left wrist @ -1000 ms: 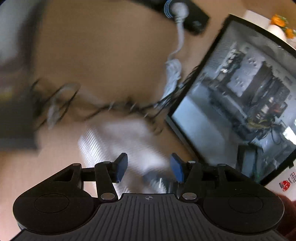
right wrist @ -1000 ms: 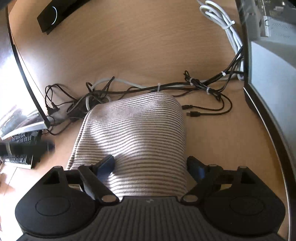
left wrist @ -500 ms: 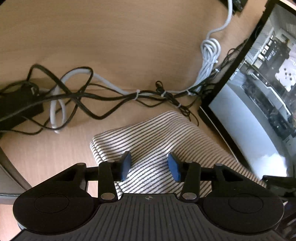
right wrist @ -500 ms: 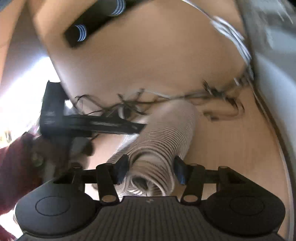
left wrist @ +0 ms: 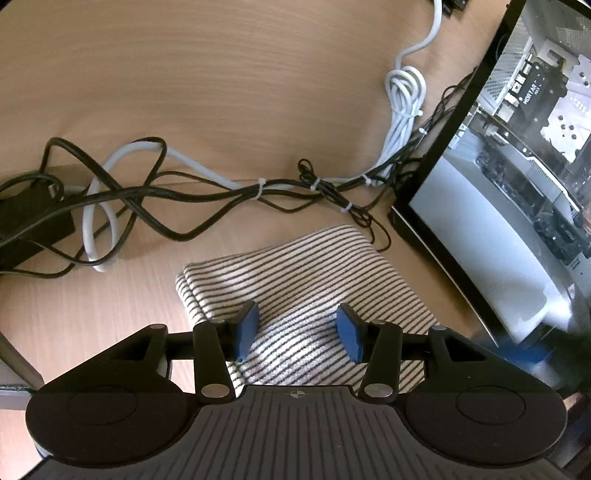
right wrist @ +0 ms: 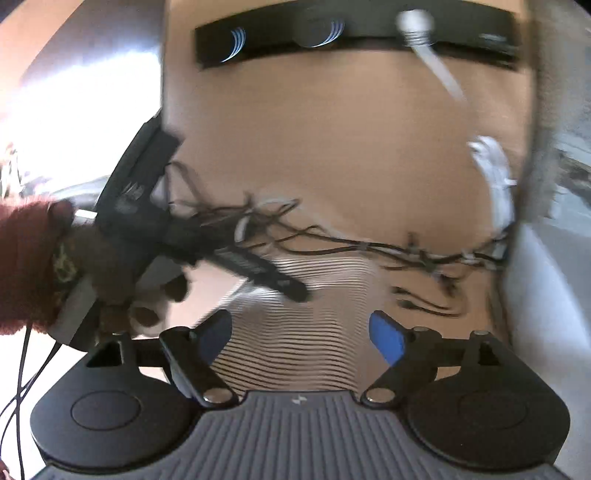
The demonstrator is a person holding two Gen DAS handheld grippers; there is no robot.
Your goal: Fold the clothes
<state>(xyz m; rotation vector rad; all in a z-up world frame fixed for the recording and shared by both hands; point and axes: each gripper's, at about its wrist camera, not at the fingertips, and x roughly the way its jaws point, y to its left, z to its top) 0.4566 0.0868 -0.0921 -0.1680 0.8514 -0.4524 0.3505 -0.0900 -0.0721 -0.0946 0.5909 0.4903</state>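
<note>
Striped grey-and-white folded knit garment [left wrist: 306, 280] lies on my wooden tabletop [left wrist: 221, 74] beneath both parted, empty grippers, left [left wrist: 297, 330] and right [right wrist: 299, 338], so I judge folding done; next, withdraw.

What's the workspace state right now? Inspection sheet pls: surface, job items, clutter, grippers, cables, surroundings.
Surface: wooden desk, light grain.
Job's things: striped garment, folded flat, layered edges at its left side.
Clutter: black power brick at left; black bar device at far edge.
Grippers: left gripper open above the garment; right gripper open, view blurred.
Cables: black cable bundle zip-tied, running behind the garment; coiled white cable.
Surroundings: glass-sided PC case at right.
</note>
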